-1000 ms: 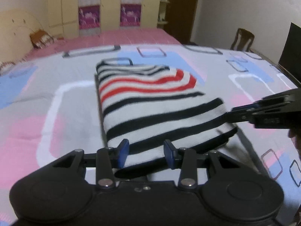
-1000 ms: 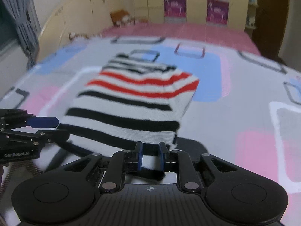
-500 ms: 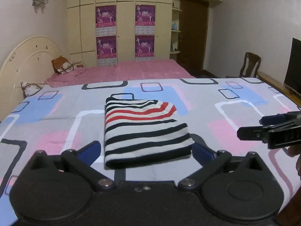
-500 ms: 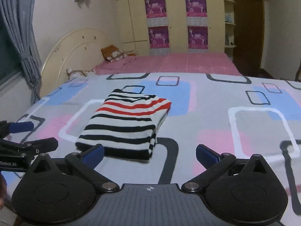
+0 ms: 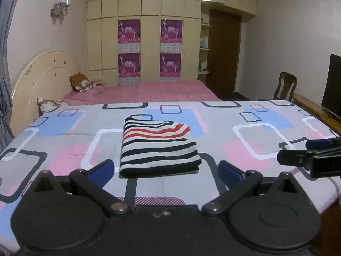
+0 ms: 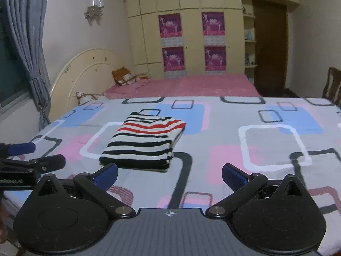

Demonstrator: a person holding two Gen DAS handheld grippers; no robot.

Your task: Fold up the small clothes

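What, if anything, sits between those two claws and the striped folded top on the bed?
Nothing visible does. Only bare patterned bedsheet lies between the open left claw and the folded striped top, and likewise before the open right claw.

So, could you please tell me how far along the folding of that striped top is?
Done: the striped top lies folded into a compact rectangle on the patterned bedsheet. In hand: nothing; the left gripper and right gripper are both open and clear of it. Left: no other clothes show.
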